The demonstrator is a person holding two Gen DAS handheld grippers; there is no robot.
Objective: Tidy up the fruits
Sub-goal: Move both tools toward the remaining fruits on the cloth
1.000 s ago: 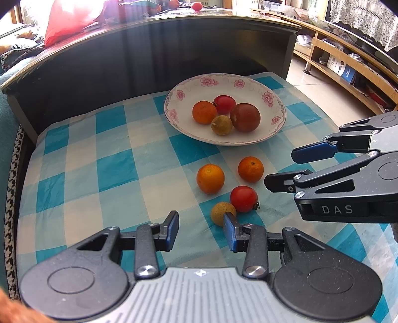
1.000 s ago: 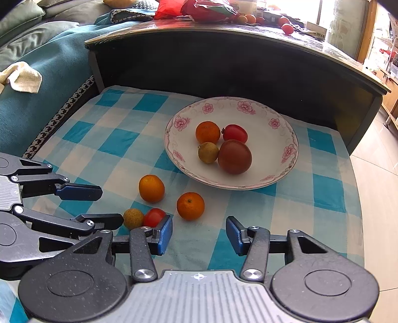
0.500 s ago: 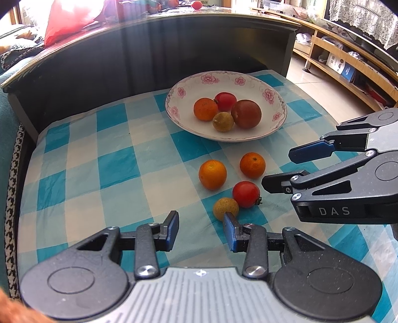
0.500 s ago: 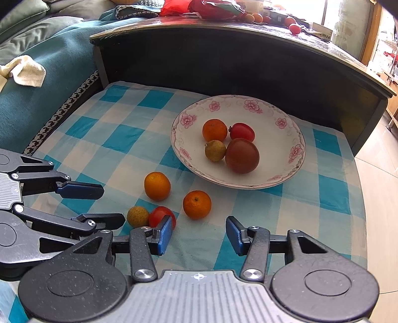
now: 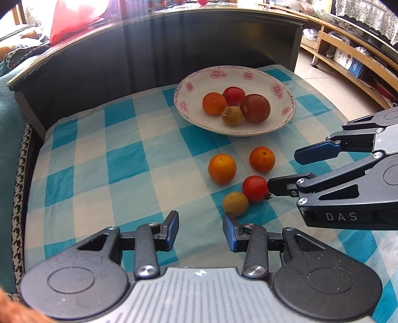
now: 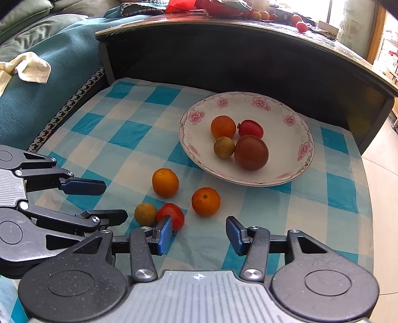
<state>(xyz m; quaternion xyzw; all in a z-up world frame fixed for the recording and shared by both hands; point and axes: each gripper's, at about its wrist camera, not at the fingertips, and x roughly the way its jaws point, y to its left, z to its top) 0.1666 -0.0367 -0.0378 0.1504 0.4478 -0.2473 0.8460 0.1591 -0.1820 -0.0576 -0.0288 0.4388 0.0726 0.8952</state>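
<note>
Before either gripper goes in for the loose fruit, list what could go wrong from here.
1. The red tomato touches the brown-yellow fruit; closing on one may well roll the other across the checked cloth.
2. The open right gripper and left gripper sit close beside the same cluster and could collide.
3. The plate already holds four round fruits; a dropped one may knock them about.

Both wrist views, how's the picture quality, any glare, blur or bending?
Left wrist view: sharp; fisheye bows the dark wooden counter edge, and a pale haze washes its front. Right wrist view: sharp too; the window behind the counter is blown out, and the white flowered plate casts only a soft shadow on the blue checked cloth.
</note>
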